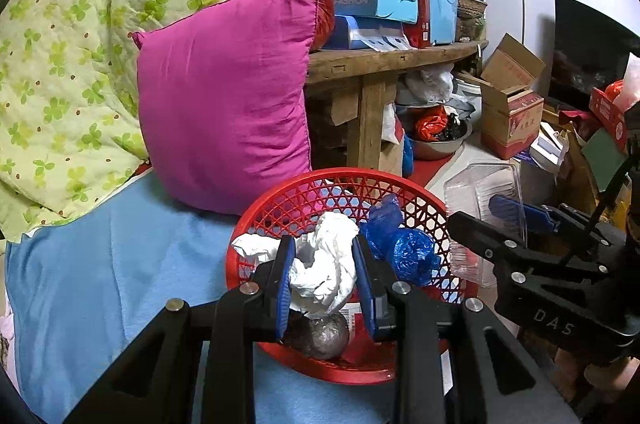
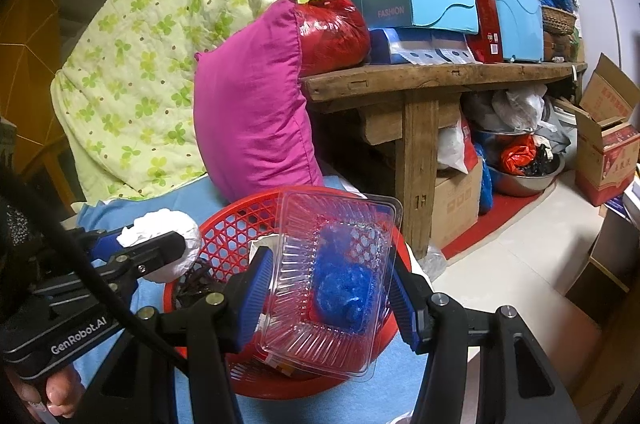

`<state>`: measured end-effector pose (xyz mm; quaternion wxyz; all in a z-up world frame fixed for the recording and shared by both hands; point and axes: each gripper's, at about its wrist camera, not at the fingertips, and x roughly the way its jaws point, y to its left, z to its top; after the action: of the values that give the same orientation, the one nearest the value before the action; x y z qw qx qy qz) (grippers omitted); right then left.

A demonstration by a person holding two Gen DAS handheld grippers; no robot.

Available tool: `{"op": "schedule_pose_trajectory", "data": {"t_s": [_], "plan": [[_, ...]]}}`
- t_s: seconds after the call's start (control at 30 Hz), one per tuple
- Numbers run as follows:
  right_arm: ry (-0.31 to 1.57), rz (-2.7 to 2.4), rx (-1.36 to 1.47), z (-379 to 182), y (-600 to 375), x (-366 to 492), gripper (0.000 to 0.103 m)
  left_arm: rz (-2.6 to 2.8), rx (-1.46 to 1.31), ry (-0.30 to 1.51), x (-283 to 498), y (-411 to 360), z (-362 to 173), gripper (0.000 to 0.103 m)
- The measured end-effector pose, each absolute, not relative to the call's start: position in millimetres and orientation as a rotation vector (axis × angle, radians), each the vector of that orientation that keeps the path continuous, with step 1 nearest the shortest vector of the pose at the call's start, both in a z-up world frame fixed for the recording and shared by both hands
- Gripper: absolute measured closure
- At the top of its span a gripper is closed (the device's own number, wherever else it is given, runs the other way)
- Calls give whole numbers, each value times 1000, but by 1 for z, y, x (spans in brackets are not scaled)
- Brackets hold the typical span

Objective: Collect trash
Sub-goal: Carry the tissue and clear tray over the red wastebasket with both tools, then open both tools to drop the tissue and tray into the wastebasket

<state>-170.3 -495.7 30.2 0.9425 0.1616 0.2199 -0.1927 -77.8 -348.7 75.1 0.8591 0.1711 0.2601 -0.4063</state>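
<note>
Crumpled white paper (image 1: 326, 264) sits pinched between the jaws of the left gripper (image 1: 324, 280), held right over the red mesh basket (image 1: 280, 208). It looks feather-light and soft, so the pads probably bite best across its bulk, as they do here; a loose corner would likely tear or slip. Below the jaws, in the basket, lie a foil ball (image 1: 326, 338) and a wad of blue plastic bag (image 1: 404, 248) just to their right.

The right gripper (image 2: 324, 298) clamps a clear plastic clamshell tray (image 2: 332, 264) by its two side walls, also above the basket (image 2: 240, 224). The tray looks thin, slick and springy; squeezed hard it may buckle or pop out, so the ribbed walls near the rim seem the safest hold.

The two grippers crowd the basket mouth. The magenta pillow (image 1: 224, 112) stands just beyond the basket's far rim, the wooden table (image 2: 420, 80) further ahead and to the right; open floor lies right of the right jaws.
</note>
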Motion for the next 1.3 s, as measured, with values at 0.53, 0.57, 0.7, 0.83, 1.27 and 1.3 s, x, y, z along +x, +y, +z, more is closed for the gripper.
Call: {"op": "schedule_pose_trajectory", "data": {"t_s": [0.53, 0.57, 0.7, 0.83, 1.27, 1.3], "plan": [[442, -396, 336, 30, -498, -170, 43, -860, 354, 515, -79, -350, 78, 71], [440, -396, 337, 30, -498, -170, 43, -860, 353, 512, -79, -349, 79, 71], [433, -394, 335, 33, -498, -169, 43, -863, 348, 511, -76, -351, 80, 71], [434, -389, 331, 33, -498, -165, 43, -867, 344, 508, -75, -352, 80, 71], [440, -395, 316, 32, -500, -155, 43, -894, 297, 544, -63, -350, 74, 67], [441, -395, 315, 32, -500, -155, 43, -896, 296, 544, -62, -351, 74, 67]]}}
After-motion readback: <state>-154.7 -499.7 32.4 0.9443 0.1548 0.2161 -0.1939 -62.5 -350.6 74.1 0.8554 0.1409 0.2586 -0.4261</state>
